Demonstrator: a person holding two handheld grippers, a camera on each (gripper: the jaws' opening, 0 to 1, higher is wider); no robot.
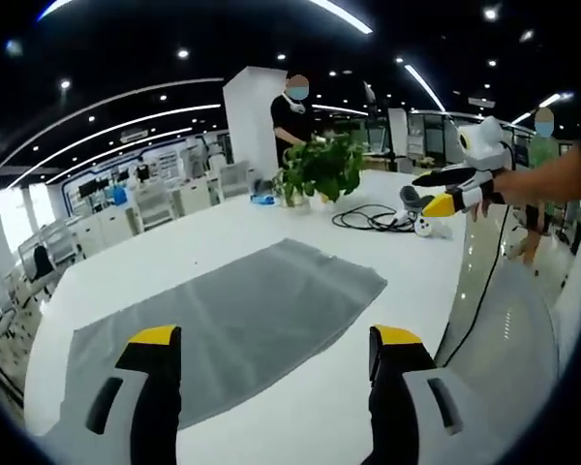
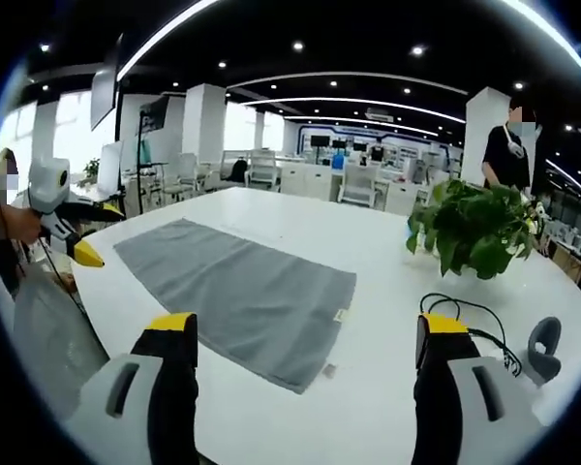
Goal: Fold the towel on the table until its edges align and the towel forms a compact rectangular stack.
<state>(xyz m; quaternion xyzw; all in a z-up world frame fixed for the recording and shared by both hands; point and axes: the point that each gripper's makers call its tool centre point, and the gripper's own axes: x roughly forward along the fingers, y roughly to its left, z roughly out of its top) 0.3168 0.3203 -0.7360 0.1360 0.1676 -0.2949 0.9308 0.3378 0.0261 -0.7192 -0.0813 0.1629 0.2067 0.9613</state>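
A grey towel (image 1: 232, 315) lies spread flat and unfolded on the white table (image 1: 223, 232), long and rectangular. In the left gripper view my left gripper (image 1: 276, 341) hovers open above the towel's near edge, nothing between its yellow-tipped jaws. My right gripper (image 1: 447, 199) comes in from the right, held by a hand above the table's far side. In the right gripper view the towel (image 2: 237, 291) runs from the left to the middle, and my right gripper (image 2: 310, 329) stands open above its near corner. The left gripper (image 2: 76, 247) hangs at the left table edge.
A potted green plant (image 1: 320, 170) (image 2: 474, 228) stands on the table beyond the towel. A coiled black cable (image 1: 373, 218) (image 2: 474, 315) and a small grey device (image 2: 542, 344) lie near it. A person (image 1: 292, 111) stands behind the plant. Desks and chairs line the background.
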